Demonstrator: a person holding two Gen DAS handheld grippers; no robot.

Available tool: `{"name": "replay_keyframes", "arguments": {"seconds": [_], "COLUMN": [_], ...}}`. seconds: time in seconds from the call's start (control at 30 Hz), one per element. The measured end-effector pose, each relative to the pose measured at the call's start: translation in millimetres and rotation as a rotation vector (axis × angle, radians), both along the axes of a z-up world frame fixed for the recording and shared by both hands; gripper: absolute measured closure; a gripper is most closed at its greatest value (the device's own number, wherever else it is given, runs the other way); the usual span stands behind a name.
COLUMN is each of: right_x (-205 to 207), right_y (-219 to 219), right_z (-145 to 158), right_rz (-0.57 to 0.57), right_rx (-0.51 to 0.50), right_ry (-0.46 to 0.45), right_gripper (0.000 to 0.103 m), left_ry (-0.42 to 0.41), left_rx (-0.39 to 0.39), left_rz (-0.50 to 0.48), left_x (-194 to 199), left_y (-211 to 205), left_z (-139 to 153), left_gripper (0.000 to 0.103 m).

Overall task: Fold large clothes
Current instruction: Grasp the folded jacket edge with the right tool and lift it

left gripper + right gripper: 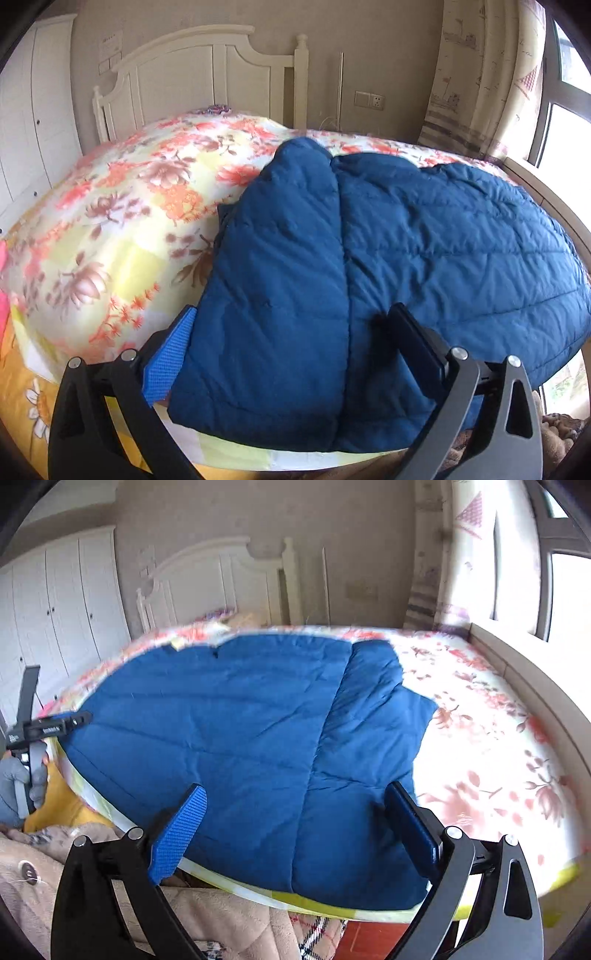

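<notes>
Lying flat on the bed (pixel 480 709), near its front edge, the blue coat (pixel 240 731) looks partly folded: both sleeves seem turned in over the body, one along the left (pixel 280 266), one along the right (pixel 369 716). Left gripper (pixel 295 343) and right gripper (pixel 295 823) hover at the near hem, fingers spread, holding nothing. What's left, I judge, is folding it across
</notes>
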State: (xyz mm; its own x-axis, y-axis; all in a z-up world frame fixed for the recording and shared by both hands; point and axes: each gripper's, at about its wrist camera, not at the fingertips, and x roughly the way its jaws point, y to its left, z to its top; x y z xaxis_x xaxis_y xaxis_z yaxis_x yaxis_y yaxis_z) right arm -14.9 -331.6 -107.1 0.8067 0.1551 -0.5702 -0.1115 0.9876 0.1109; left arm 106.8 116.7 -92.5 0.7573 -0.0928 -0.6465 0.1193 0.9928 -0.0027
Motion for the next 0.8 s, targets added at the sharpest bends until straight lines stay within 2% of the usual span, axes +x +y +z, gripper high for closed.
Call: {"name": "replay_keyframes", "arguments": {"seconds": [0.1,0.17,0.27,0.33,0.43,0.5,0.6,0.67,0.73,0.8], "right_x": [-22.7,-39.7,-61.4,-72.0,-74.8,-72.1,-64.4,-56.1,-49.7,-47.2], "right_y": [-33.0,-62.4,-91.3,-102.4,-98.6,-91.1,-80.1,-75.3,-73.6,-69.8], "right_z": [3.4,-6.0,-26.2,-41.0,-56.2,-58.8,-53.8,-53.0,-52.9,-51.5], "right_rz": [-0.063,-0.14,-0.21,-0.212,-0.174,-0.135,-0.095,-0.095,-0.084,-0.061], "right_rx": [0.137,0.267,0.481,0.598,0.657,0.672,0.637,0.646,0.658,0.657], "right_ry": [-0.056,-0.066,-0.065,-0.047,0.001,0.006,0.007,0.025,0.031,0.04], "right_gripper": [0.011,0.011,0.019,0.024,0.029,0.03,0.03,0.03,0.029,0.029], "left_ry": [-0.037,-0.059,-0.121,-0.183,-0.253,-0.261,-0.198,-0.146,-0.071,0.052], "left_rx": [-0.025,-0.026,0.012,0.037,0.113,0.169,0.239,0.256,0.258,0.213], "left_rz": [-0.007,-0.02,-0.036,-0.071,-0.101,-0.135,-0.142,-0.135,-0.13,-0.143], "left_x": [-0.8,6.9,17.6,18.1,23.2,35.9,73.0,97.9,119.6,140.4], "left_y": [-3.1,-10.5,-33.7,-51.9,-84.6,-108.2,-131.8,-138.0,-138.0,-134.1], "left_z": [18.6,31.0,59.6,81.5,100.3,101.0,79.4,60.5,33.7,6.7], "left_gripper": [0.003,0.003,0.003,0.002,0.002,0.002,0.002,0.002,0.002,0.002]}}
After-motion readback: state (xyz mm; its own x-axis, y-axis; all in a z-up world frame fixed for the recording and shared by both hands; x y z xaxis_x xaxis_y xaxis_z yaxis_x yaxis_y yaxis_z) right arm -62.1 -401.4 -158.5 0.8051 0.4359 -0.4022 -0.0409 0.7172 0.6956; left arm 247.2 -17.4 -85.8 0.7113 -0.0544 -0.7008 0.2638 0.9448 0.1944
